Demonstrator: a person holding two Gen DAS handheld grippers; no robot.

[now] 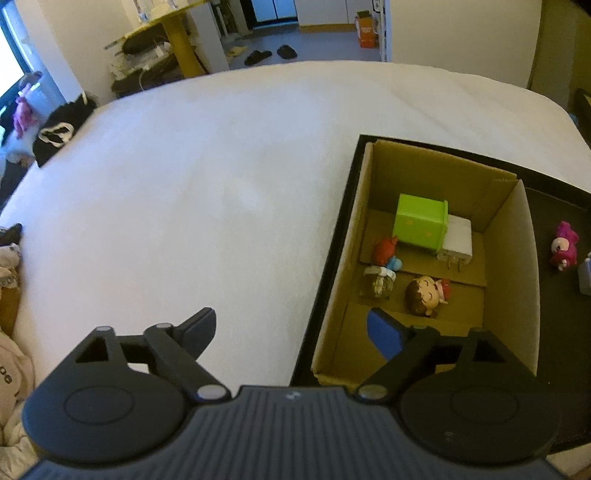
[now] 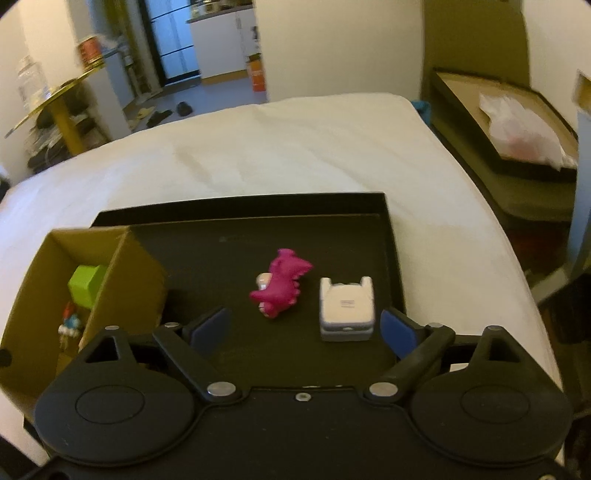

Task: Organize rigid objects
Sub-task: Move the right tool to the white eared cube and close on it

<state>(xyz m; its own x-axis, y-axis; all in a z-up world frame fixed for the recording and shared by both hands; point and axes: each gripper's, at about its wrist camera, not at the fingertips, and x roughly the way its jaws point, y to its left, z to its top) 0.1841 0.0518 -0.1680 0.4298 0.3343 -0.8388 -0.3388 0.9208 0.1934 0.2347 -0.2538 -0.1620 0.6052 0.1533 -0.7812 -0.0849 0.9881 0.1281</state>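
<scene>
A cardboard box [image 1: 524, 280] stands in a black tray [image 1: 332, 258] on a white bed. It holds a green cube [image 1: 419, 221], a white plug adapter [image 1: 456, 243], a red-capped figure [image 1: 384, 254] and a brown-haired doll head [image 1: 424, 295]. My left gripper [image 1: 295, 332] is open and empty, over the box's left wall. In the right wrist view a pink dinosaur toy [image 2: 280, 288] and a white-grey gadget [image 2: 345, 310] lie on the tray floor [image 2: 229, 258] right of the box [image 2: 136, 273]. My right gripper [image 2: 303, 328] is open and empty just in front of them.
The white bed [image 1: 203, 184] spreads left of and beyond the tray. Clothes [image 1: 55, 129] lie at its left edge. A side shelf with a plastic bag [image 2: 517, 129] stands right of the bed. A yellow table [image 1: 173, 33] and slippers [image 1: 269, 53] are on the far floor.
</scene>
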